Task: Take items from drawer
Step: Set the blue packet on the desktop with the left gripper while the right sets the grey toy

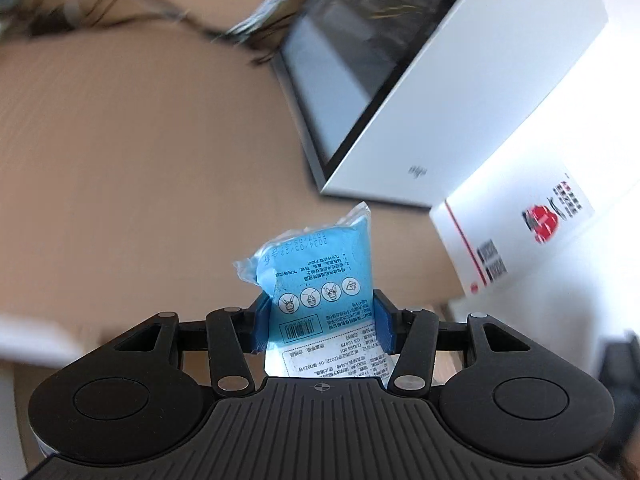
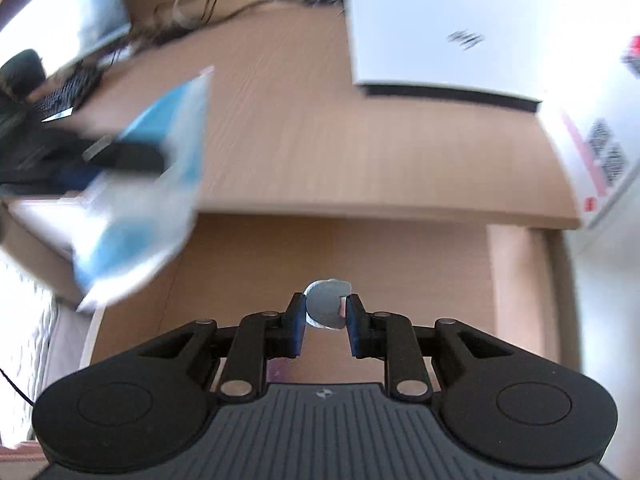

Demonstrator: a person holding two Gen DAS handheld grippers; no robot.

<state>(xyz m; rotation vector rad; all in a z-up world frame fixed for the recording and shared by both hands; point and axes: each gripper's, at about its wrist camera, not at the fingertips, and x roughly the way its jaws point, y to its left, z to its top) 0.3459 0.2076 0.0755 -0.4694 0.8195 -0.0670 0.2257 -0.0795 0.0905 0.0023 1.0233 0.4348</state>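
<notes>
Now left gripper (image 1: 323,322) clamps a blue printed plastic packet (image 1: 316,280); right gripper (image 2: 325,322) pinches a small grey rounded object (image 2: 326,309) above the wooden desk (image 2: 320,128), probably to set down.

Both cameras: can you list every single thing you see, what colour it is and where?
blue packet: one, blue and clear with print, clamped in the left gripper.
grey round thing: one, grey, too small to identify, pinched in the right gripper.
white box: one, white, dark edge, on the desk.
red-printed box: one, white with red, beside the white box.
cables: a bundle, dark, far edge of desk.
desk: one, light wood.
left gripper: one, black with blue pads.
right gripper: one, black with blue pads.
</notes>
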